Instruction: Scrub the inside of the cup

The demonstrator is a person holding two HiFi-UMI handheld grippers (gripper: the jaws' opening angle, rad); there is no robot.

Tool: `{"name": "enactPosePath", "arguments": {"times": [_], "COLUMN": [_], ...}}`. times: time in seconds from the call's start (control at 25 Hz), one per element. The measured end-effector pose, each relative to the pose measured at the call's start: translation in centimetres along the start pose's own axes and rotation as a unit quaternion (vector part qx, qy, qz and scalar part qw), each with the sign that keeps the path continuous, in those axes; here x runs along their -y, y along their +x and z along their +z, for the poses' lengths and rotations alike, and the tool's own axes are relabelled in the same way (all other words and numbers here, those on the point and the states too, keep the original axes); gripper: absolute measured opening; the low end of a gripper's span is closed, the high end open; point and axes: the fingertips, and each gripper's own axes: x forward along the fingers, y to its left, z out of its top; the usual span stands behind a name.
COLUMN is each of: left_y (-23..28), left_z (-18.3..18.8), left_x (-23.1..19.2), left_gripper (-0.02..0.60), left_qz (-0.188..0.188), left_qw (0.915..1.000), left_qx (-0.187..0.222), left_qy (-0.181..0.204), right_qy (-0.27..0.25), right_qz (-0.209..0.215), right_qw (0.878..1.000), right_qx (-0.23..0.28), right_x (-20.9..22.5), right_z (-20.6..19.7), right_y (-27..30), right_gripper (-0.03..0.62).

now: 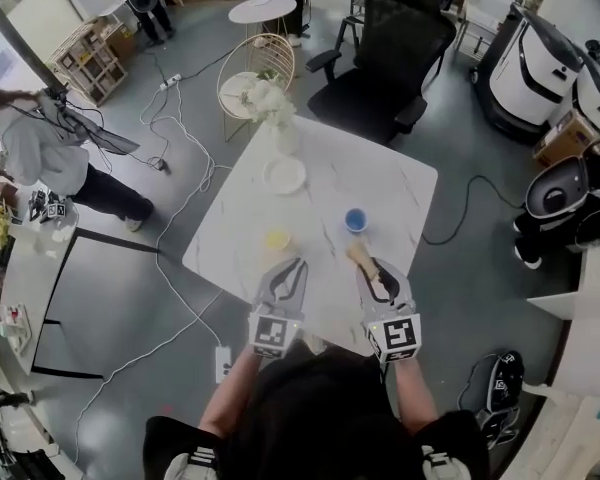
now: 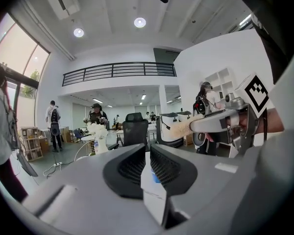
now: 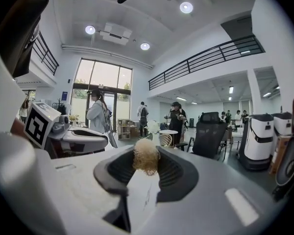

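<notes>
On the white marble table (image 1: 400, 183) stands a small blue cup (image 1: 356, 219), with a yellow object (image 1: 277, 239) to its left. My right gripper (image 1: 377, 273) hovers over the table's near edge just short of the cup, shut on a wooden-handled brush (image 1: 360, 256). The brush's pale bristle tuft (image 3: 146, 160) pokes out between the jaws of the right gripper (image 3: 146, 153). Beside it my left gripper (image 1: 288, 278) is shut with nothing in it. In the left gripper view a sliver of the blue cup (image 2: 155, 177) shows through the narrow slit of the left gripper (image 2: 148, 151).
A white plate (image 1: 285, 175) and a vase of white flowers (image 1: 275, 108) stand on the table's far side. Behind it are a black office chair (image 1: 390, 48) and a wire chair (image 1: 252, 73). A person (image 1: 40, 148) stands at left; cables cross the floor.
</notes>
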Motion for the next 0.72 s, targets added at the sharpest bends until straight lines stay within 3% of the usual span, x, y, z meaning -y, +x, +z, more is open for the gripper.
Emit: {"name": "enactPosePath", "arguments": {"times": [0.2,0.72], "left_y": [-1.3,-1.1], "left_z": [-0.7,-0.1], "left_x": [0.2,0.3], "left_gripper": [0.012,0.008], "left_qz": [-0.005,-0.008], "left_qw": [0.9998,1.0], "left_qx": [-0.011,0.001], "left_qy": [-0.017,0.003], "right_qy": [-0.008,0.0], "right_qz": [-0.017,-0.026], "right_qw": [1.0,1.0], "right_qx": [-0.004,-0.005], "right_x": [-0.7,-0.6], "right_z": [-0.5,-0.4], "right_y": [-1.0,-1.5], "right_gripper": [0.11,0.11]}}
